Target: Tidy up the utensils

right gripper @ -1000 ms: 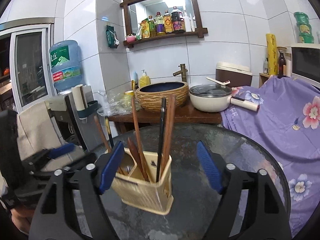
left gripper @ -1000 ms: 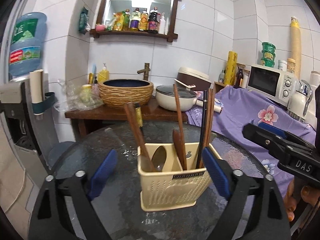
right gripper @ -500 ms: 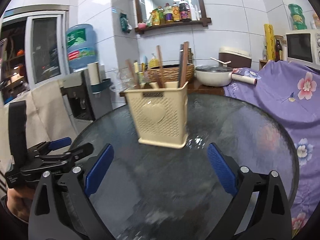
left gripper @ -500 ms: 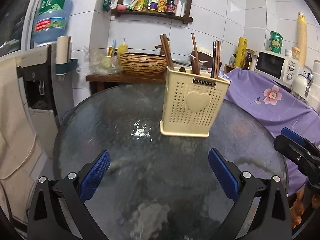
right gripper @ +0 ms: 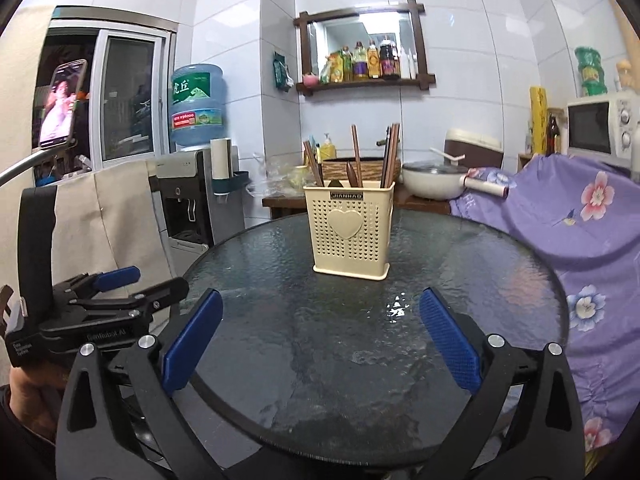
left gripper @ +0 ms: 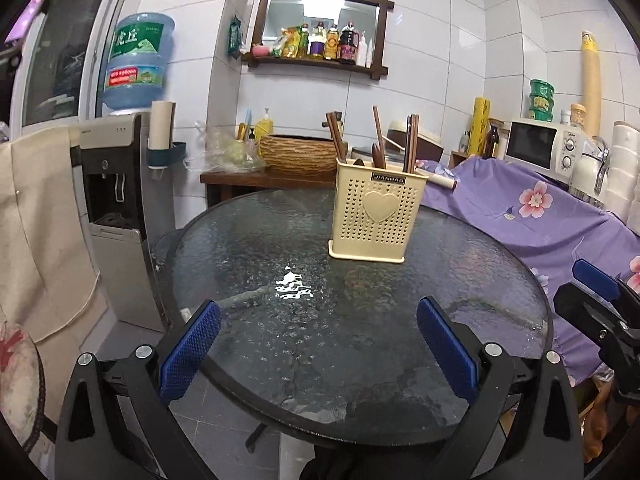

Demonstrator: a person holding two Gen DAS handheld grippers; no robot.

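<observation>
Utensils (left gripper: 376,142) stand upright in the cream holder (left gripper: 376,220), yet only their handles show above the rim; which are spoons and which chopsticks is hard to tell, and the perforated wall hides the compartments. The holder sits on the round glass surface (left gripper: 280,340), toward its far side. Behind it, the woven basin (left gripper: 298,154) and the white pot (right gripper: 432,184) are partly covered. The left gripper (left gripper: 318,344) and the right gripper (right gripper: 320,338) hang over the near rim, jaws spread wide and empty, well apart from the holder. The hand (right gripper: 28,392) under the left gripper is cut off at the frame edge. A second ago both grippers were close around the holder, looking down into it; now they have drawn back and lower.
</observation>
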